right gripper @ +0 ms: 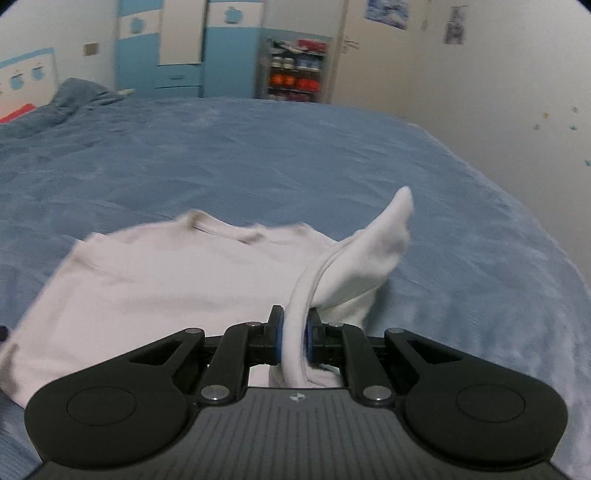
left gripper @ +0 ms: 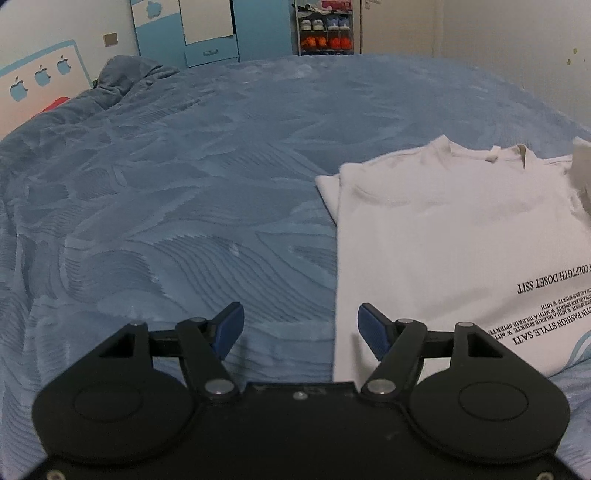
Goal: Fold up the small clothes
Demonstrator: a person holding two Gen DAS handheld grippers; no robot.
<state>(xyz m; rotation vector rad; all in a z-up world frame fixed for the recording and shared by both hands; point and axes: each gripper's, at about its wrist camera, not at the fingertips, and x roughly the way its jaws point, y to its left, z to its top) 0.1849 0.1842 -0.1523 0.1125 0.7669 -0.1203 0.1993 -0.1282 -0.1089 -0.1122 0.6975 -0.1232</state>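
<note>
A white T-shirt (left gripper: 443, 229) with black printed text lies on the blue bedspread (left gripper: 184, 184), its left side folded in to a straight edge. My left gripper (left gripper: 300, 326) hovers open over that left edge, nothing between its blue pads. In the right wrist view the same T-shirt (right gripper: 166, 280) lies flat, collar toward the far side. My right gripper (right gripper: 294, 332) is shut on the shirt's right sleeve (right gripper: 373, 251), which is lifted off the bed and stands up with its tip in the air. That raised sleeve (left gripper: 581, 170) shows at the left view's right edge.
A crumpled blue blanket (left gripper: 129, 75) lies at the bed's far left, near the headboard with apple shapes (left gripper: 33, 81). Beyond the bed stand a blue and white wardrobe (left gripper: 210, 29) and a shoe rack (left gripper: 325, 29). A wall (right gripper: 480, 74) runs along the right side.
</note>
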